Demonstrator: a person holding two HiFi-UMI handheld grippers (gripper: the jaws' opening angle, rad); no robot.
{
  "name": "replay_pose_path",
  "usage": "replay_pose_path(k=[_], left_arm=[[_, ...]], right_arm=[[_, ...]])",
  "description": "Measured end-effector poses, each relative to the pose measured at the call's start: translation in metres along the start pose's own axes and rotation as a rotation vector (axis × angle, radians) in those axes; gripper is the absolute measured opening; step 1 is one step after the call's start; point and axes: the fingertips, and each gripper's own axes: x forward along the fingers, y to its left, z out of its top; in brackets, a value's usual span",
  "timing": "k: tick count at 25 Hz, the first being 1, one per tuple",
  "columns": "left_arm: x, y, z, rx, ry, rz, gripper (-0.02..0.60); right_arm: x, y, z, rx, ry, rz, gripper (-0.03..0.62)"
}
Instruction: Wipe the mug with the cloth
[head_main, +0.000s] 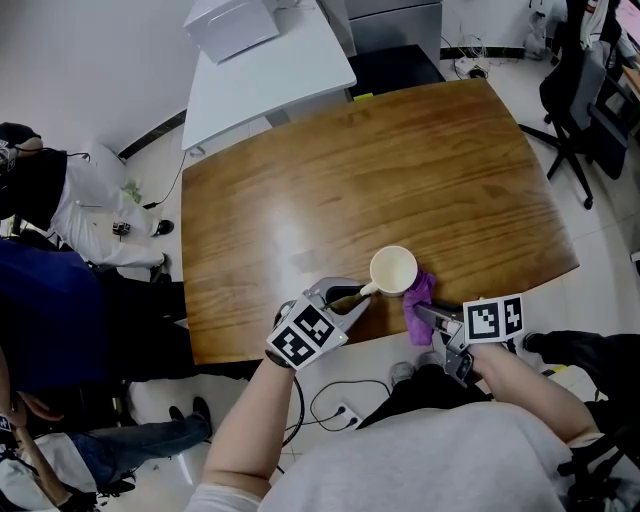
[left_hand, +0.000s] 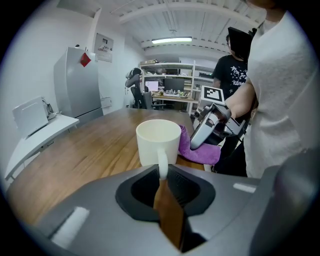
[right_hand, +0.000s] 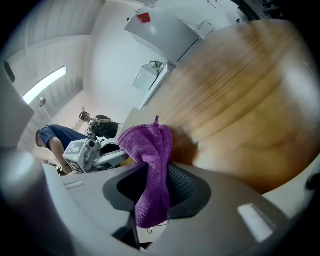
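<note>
The wooden table (head_main: 400, 170) ran out in front of me, with a white desk (head_main: 265, 75) butted against its far left corner and an office chair (head_main: 580, 90) off to the far right. The mug (head_main: 393, 270) stood upright on the table, close to the edge nearest me, its open mouth facing up (cream-coloured, and nothing inside that I could see). Its handle (left_hand: 163, 167) pointed back toward my left side.

My left gripper (head_main: 355, 298) was clamped on that handle: in the left gripper view, the thin loop ran straight down between the two jaws, which were closed tight against it.

My right gripper (head_main: 422, 312) was pinched on the purple cloth (right_hand: 150, 160). In the right gripper view, the fabric was squeezed between the jaws, with a bunched fold standing up beyond them and a short tail hanging below. The free bunch of cloth lay up against the mug's right side, just by the table's edge.

A tall grey fridge (left_hand: 77, 82) stood against the wall behind the white desk, and a person in a dark shirt (left_hand: 230, 75) was standing further back.
</note>
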Motion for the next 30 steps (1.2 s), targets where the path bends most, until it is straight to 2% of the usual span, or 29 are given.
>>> replay_pose_path(k=[4, 10, 13, 18, 25, 30], left_arm=[[-0.001, 0.001, 0.000, -0.001, -0.004, -0.004, 0.051], [-0.005, -0.006, -0.004, 0.022, 0.008, -0.024, 0.051], [-0.007, -0.012, -0.006, 0.035, 0.016, -0.042, 0.051], [-0.008, -0.020, -0.012, 0.045, 0.012, -0.054, 0.051], [-0.009, -0.023, -0.015, 0.037, 0.007, -0.058, 0.051], [-0.011, -0.026, -0.015, 0.035, 0.001, -0.068, 0.051]], right_arm=[[-0.021, 0.012, 0.017, -0.085, -0.035, -0.028, 0.115], [-0.049, 0.025, 0.061, -0.155, -0.114, -0.048, 0.115], [-0.039, 0.032, 0.071, -0.190, -0.079, -0.022, 0.115], [-0.013, 0.022, 0.063, -0.217, -0.001, -0.017, 0.114], [0.007, -0.006, 0.052, -0.264, 0.092, -0.083, 0.114], [0.006, -0.011, 0.058, -0.292, 0.116, -0.094, 0.114]])
